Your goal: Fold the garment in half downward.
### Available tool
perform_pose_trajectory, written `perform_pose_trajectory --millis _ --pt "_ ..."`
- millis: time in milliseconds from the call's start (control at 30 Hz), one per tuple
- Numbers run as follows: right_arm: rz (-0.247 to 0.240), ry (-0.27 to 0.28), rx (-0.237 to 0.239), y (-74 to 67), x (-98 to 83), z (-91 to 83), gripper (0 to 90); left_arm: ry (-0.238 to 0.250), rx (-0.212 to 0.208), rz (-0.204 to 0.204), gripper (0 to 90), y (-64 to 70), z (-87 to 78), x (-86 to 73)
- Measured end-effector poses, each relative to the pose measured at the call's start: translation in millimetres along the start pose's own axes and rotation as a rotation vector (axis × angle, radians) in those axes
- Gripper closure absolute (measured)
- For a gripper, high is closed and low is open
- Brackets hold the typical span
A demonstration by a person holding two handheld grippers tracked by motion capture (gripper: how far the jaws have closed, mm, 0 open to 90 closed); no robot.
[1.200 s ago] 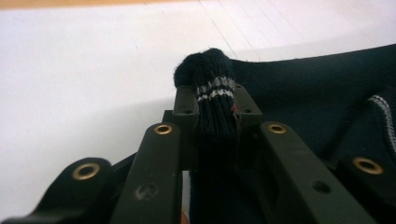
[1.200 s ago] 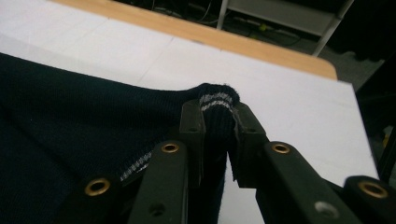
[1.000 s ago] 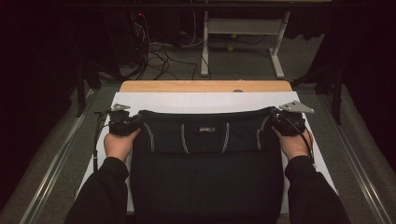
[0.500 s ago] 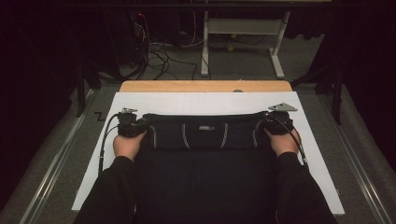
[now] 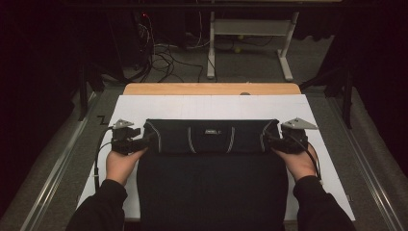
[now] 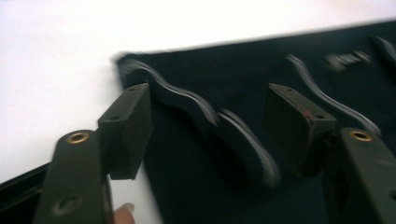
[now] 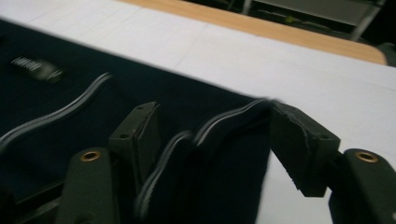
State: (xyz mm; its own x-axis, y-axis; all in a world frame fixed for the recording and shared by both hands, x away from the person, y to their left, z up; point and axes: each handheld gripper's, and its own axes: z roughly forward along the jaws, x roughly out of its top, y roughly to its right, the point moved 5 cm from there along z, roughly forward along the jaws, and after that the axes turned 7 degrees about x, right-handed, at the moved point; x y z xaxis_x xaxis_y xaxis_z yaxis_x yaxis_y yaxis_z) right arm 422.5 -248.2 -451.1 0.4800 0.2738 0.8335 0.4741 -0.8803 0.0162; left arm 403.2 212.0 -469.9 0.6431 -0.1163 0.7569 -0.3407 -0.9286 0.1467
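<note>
Dark folded garment (image 5: 211, 163) lies flat on the white tabletop (image 5: 211, 106); my left claw (image 6: 210, 126) and right claw (image 7: 215, 135) have just been opening, fabric loose between them; snagged pads could undo the fold.

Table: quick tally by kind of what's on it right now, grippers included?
Dark garment: 1
White sheet: 1
Grippers: 2, left gripper and right gripper, both open at the folded edge
Total: 4
</note>
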Motion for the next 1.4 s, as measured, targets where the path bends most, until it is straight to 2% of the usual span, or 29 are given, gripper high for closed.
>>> perform_pose_trajectory --millis 33,133,233,333,433,567,633,667,800,1033,1133,1333,1400 --pt "-0.006 0.003 0.02 -5.4 -4.3 -2.1 37.2 -0.012 -0.019 0.016 25.9 5.4 1.3 -4.7" --pt "-0.013 -0.038 0.066 -18.4 -19.6 -0.2 37.9 -0.06 -0.015 0.076 26.0 15.8 11.9 -15.3" --pt "-0.027 -0.109 0.079 -23.9 -31.4 7.5 38.0 -0.111 -0.023 0.096 27.6 20.2 25.7 -20.1" --pt "-0.012 -0.164 0.079 -22.4 -42.1 15.0 39.5 -0.13 -0.02 0.106 34.4 21.9 32.8 -22.6" --pt "-0.015 -0.207 0.093 -21.7 -50.2 19.9 47.1 -0.14 0.0 0.139 45.9 22.6 34.6 -25.5" --pt "-0.029 -0.179 0.091 -23.0 -50.1 18.3 65.5 -0.132 -0.015 0.153 60.1 25.8 34.3 -25.7" --pt "-0.063 -0.165 0.077 -24.6 -49.4 16.9 78.5 -0.121 -0.018 0.153 66.7 27.3 33.4 -25.3" --pt "-0.065 -0.155 0.077 -25.3 -48.5 15.7 79.9 -0.11 -0.019 0.153 68.9 27.1 31.7 -24.2" --pt "-0.067 -0.102 0.082 -24.6 -43.1 6.7 82.1 -0.041 -0.034 0.127 70.9 27.5 18.3 -17.6" --pt "-0.112 -0.017 0.098 -34.0 -40.2 -18.0 82.5 0.033 -0.075 0.135 70.7 34.4 -8.5 -15.9" --pt "-0.127 0.007 0.108 -38.2 -44.4 -29.8 82.4 0.034 -0.102 0.131 70.7 35.6 -16.0 -21.7" --pt "-0.133 0.024 0.124 -44.1 -58.8 -47.4 82.4 0.016 -0.13 0.137 70.5 37.3 -26.0 -39.3" --pt "-0.145 0.025 0.124 -47.0 -64.9 -53.0 82.4 0.0 -0.131 0.157 70.5 38.2 -28.4 -46.1"
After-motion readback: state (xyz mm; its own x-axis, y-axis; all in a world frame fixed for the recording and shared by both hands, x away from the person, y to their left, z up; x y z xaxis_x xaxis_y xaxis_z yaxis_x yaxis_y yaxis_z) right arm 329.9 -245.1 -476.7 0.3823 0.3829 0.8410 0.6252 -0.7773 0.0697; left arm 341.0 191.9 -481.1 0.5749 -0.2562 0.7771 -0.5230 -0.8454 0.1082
